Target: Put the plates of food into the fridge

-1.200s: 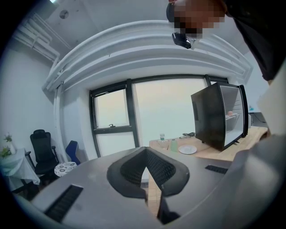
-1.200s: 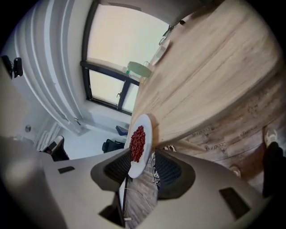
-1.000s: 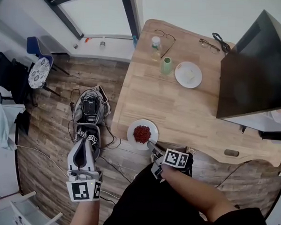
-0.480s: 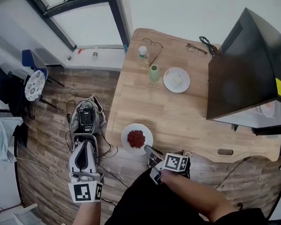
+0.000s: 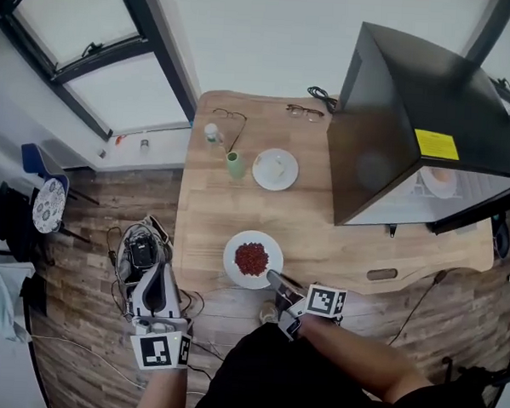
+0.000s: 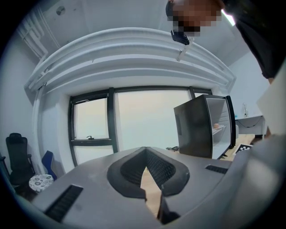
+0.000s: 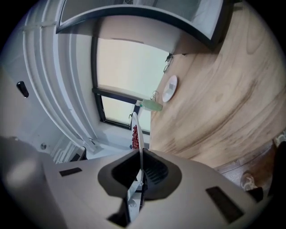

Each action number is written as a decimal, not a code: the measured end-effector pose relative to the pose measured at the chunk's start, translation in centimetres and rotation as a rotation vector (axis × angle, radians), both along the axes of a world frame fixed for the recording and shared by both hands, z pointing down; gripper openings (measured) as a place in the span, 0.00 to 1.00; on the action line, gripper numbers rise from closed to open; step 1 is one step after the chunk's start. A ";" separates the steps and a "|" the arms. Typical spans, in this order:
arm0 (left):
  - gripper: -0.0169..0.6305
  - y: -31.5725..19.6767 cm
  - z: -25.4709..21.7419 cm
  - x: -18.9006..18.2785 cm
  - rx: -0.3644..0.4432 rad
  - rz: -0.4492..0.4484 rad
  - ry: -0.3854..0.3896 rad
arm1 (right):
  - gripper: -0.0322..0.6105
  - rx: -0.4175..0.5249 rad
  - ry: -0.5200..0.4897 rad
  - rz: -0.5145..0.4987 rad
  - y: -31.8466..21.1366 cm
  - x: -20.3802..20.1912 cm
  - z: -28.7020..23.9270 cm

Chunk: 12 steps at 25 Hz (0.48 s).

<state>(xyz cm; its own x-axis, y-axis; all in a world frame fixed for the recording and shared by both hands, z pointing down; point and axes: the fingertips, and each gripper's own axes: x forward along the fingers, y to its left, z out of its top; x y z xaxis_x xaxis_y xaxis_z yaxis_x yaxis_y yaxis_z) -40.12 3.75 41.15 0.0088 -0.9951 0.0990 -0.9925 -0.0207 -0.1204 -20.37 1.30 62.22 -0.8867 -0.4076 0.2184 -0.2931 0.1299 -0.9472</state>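
Head view: a round white plate of red food [image 5: 253, 259] sits at the near edge of the light wooden table [image 5: 322, 219], at about 6 o'clock on the tabletop; the right gripper [image 5: 274, 279] is clenched on the plate's rim at its 5 o'clock, its jaws having just been closing with the rim between them; whether the plate is clear of the wood is not plain. The black box-shaped fridge [image 5: 396, 121] stands at 2 o'clock from that plate, open, with a pale shelf showing; a second white plate [image 5: 275, 169] lies at 12 o'clock, beside a green cup [image 5: 234, 164]. The left gripper [image 5: 154, 279] hangs over the wooden floor at 9 o'clock, off the table.

Left gripper view: the left gripper [image 6: 145, 154] has its pads meeting at the tips with nothing held; the fridge [image 6: 201, 125] stands at 2 o'clock.

Right gripper view: the right gripper [image 7: 139, 152] bites the plate [image 7: 135, 127], seen edge-on and running to 12 o'clock, the red food on its left face; the second plate [image 7: 170, 88] and the cup [image 7: 152, 105] lie beyond at 1 o'clock.

The step in hand looks like taking up the first plate; next it wants a level carry towards the fridge at 2 o'clock, since a grip on the rim alone may let the plate tip and spill; the second plate waits.
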 end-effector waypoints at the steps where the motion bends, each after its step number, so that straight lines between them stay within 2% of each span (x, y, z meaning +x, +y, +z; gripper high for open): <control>1: 0.03 -0.6 -0.3 0.9 0.008 0.017 0.002 | 0.10 0.003 -0.006 0.014 -0.3 0.9 -0.4; 6: 0.03 -4.0 -1.5 5.5 0.042 0.120 0.008 | 0.10 0.033 -0.022 0.091 -1.7 5.2 -2.7; 12: 0.03 -7.6 -2.6 11.6 0.073 0.236 0.020 | 0.10 0.057 -0.061 0.247 -3.7 12.0 -5.3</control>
